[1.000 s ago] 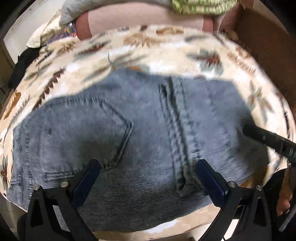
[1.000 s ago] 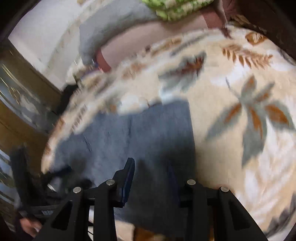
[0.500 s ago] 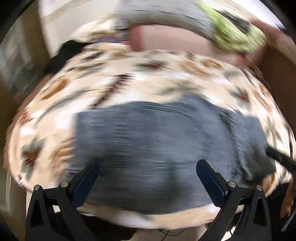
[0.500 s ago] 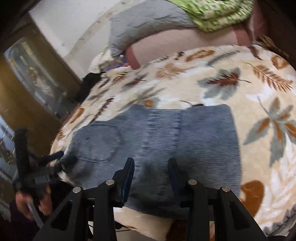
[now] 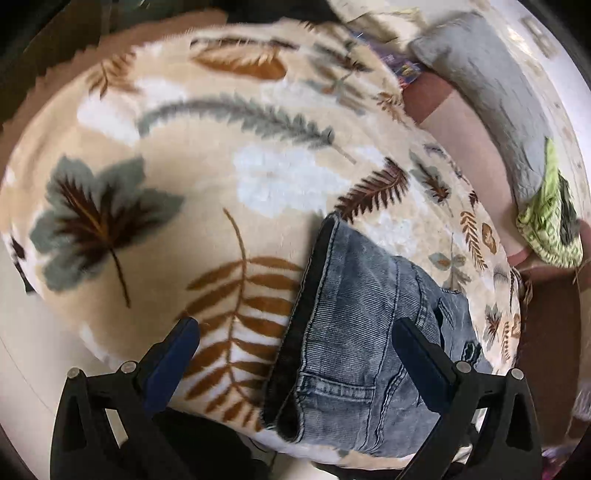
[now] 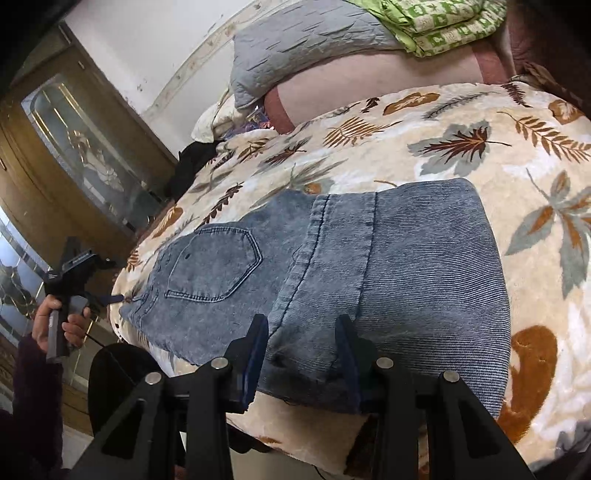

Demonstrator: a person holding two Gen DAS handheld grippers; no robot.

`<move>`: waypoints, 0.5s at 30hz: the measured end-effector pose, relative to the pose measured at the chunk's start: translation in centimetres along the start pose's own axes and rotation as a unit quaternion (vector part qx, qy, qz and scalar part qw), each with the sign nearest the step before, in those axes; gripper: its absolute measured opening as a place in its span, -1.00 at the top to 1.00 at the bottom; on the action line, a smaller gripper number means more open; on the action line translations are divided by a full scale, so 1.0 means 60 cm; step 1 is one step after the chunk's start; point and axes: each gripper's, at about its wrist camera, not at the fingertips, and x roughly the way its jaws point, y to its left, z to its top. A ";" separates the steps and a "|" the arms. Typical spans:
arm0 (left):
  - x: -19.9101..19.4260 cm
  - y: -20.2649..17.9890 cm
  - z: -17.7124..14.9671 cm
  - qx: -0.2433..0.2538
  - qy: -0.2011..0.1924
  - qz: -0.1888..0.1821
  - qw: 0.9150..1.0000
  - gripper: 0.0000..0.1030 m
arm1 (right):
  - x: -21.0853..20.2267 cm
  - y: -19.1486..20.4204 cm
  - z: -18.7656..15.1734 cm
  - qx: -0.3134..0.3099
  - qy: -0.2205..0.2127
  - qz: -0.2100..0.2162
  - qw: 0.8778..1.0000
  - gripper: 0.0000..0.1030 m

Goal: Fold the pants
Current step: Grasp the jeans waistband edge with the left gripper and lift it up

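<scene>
The blue denim pants [image 6: 332,266] lie folded into a flat rectangle on the leaf-patterned blanket [image 6: 498,140], back pocket up at the left. In the left wrist view the waistband end [image 5: 351,332] faces me. My left gripper [image 5: 295,350] is open and empty, just off the waistband at the bed's edge; it also shows in the right wrist view [image 6: 92,291], held by a hand. My right gripper [image 6: 301,350] is partly open and empty, with its fingertips over the near edge of the pants.
A grey pillow [image 6: 306,40] and a green patterned cloth [image 6: 443,26] lie at the head of the bed on a pink sheet [image 6: 369,85]. A wooden glass-door cabinet [image 6: 74,147] stands left of the bed. A black garment [image 6: 188,166] lies at the bed's far left edge.
My left gripper has swung from above the pants to the waistband end at the left. My right gripper has drawn back to the near edge.
</scene>
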 end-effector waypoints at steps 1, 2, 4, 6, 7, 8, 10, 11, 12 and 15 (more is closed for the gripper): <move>0.013 -0.002 -0.002 -0.004 0.019 -0.011 1.000 -1.00 | 0.000 0.000 0.000 -0.002 -0.002 -0.002 1.000 0.20; 0.027 -0.006 -0.006 -0.008 0.040 -0.017 0.999 -1.00 | -0.002 0.001 0.000 -0.005 -0.005 -0.003 1.000 0.20; 0.043 -0.006 -0.012 -0.025 0.060 -0.012 0.998 -1.00 | -0.005 0.001 0.001 -0.007 -0.008 -0.002 1.000 0.20; 0.056 -0.010 -0.020 -0.025 0.071 -0.017 0.997 -1.00 | -0.008 -0.001 0.002 -0.006 -0.012 0.000 1.000 0.20; 0.064 -0.014 -0.025 -0.023 0.082 -0.021 0.996 -1.00 | -0.008 -0.002 0.003 -0.005 -0.013 -0.003 1.000 0.20; 0.071 -0.020 -0.031 -0.022 0.094 -0.027 0.995 -1.00 | -0.007 -0.003 0.003 -0.004 -0.013 -0.003 1.000 0.20; 0.085 -0.035 -0.041 -0.009 0.111 -0.044 0.993 -1.00 | -0.007 -0.006 0.003 0.000 -0.014 -0.003 1.000 0.20; 0.087 -0.043 -0.045 -0.001 0.115 -0.047 0.992 -1.00 | -0.007 -0.007 0.004 0.002 -0.015 -0.003 1.000 0.20; 0.091 -0.053 -0.049 0.013 0.115 -0.038 0.992 -1.00 | -0.007 -0.008 0.004 0.003 -0.016 -0.002 1.000 0.20; 0.099 -0.059 -0.052 0.018 0.113 -0.029 0.993 -1.00 | -0.011 -0.012 0.005 0.007 -0.020 -0.002 1.000 0.20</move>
